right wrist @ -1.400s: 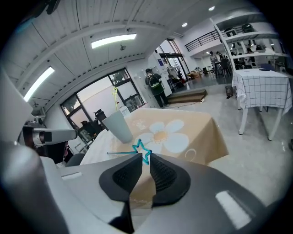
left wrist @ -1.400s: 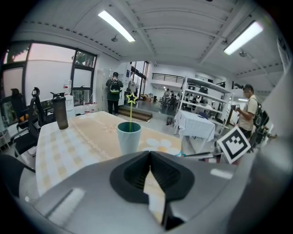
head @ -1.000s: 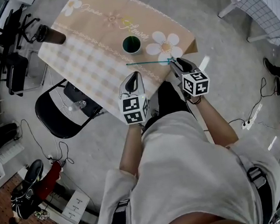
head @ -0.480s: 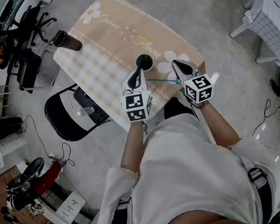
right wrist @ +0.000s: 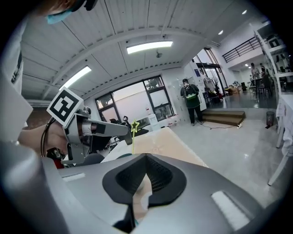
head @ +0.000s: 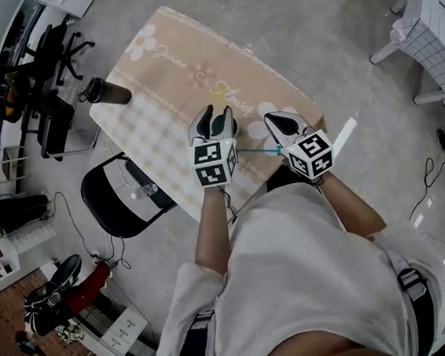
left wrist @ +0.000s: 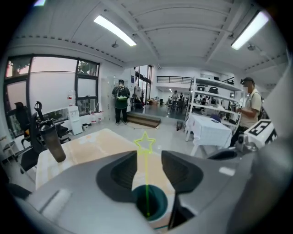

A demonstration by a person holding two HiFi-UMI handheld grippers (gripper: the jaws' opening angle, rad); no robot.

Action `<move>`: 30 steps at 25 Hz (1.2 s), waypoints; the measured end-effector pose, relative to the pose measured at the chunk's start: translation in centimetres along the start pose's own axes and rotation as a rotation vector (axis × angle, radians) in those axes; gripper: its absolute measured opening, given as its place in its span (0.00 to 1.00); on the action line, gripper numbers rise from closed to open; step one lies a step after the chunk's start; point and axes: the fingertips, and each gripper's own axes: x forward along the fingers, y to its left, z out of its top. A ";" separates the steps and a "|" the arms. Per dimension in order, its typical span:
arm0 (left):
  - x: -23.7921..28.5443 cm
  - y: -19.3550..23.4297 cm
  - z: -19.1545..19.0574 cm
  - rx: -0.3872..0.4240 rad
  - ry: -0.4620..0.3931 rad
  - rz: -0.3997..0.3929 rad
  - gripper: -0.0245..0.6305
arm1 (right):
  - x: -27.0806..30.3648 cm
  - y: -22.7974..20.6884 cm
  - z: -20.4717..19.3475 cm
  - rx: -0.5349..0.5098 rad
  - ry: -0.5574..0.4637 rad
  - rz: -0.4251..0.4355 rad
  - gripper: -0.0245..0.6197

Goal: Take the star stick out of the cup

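A yellow-green star stick [left wrist: 145, 151] stands upright in a dark green cup [left wrist: 153, 208] on the flowered tablecloth [head: 171, 68]. My left gripper [head: 212, 117] hangs over the cup and its jaws are opening. The stick rises between them, touched by neither pad. In the head view this gripper hides most of the cup. My right gripper [head: 270, 118] is shut just right of it. A thin teal stick [head: 255, 151] lies on the cloth and runs under the right gripper; whether it is pinched does not show. In the right gripper view the star [right wrist: 134, 125] stands beside the left gripper [right wrist: 91, 132].
A dark tumbler [head: 107, 93] stands at the table's left corner. A black folding chair [head: 118, 200] sits against the near-left side. White tables [head: 427, 17] are off to the right. A person [left wrist: 121, 103] stands far off in the hall.
My left gripper has moved forward over the cup and its jaws have parted round the star stick. My right gripper, open a second ago at the teal stick's end, has shut.
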 end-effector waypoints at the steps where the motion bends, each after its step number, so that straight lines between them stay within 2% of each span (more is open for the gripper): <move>1: 0.5 -0.1 0.1 0.000 0.009 -0.007 0.32 | 0.2 -0.3 0.0 0.000 0.005 0.010 0.04; 3: 1.5 -0.1 0.3 0.000 0.023 -0.011 0.40 | 0.5 -0.8 0.2 -0.001 0.014 0.028 0.04; 6: 3.1 0.0 0.5 0.010 0.045 0.000 0.46 | 1.2 -1.8 0.6 -0.003 0.022 0.045 0.04; 12: 4.6 0.6 0.4 0.001 0.060 0.051 0.46 | 2.3 -3.6 1.2 0.004 0.032 0.054 0.04; 13: 4.7 0.7 0.5 0.000 0.056 0.063 0.43 | 2.5 -3.8 1.2 0.006 0.034 0.056 0.04; 14: 4.6 0.9 0.5 0.001 0.050 0.077 0.35 | 2.6 -3.8 1.2 0.006 0.036 0.059 0.04; 15: 4.5 1.1 0.7 0.005 0.041 0.090 0.23 | 2.7 -3.9 1.1 0.006 0.038 0.061 0.04; 16: 4.3 1.2 0.8 0.009 0.032 0.099 0.22 | 2.8 -3.9 1.1 0.006 0.040 0.063 0.04; 21: 3.3 1.2 1.7 -0.003 -0.026 0.098 0.22 | 3.3 -3.3 1.3 -0.004 0.041 0.072 0.04; 26: -0.2 1.2 4.2 -0.045 -0.163 0.097 0.22 | 3.2 -1.5 1.8 -0.033 0.031 0.084 0.04; 30: -3.8 1.5 6.1 -0.035 -0.241 0.115 0.22 | 3.0 0.8 2.4 -0.074 0.018 0.089 0.04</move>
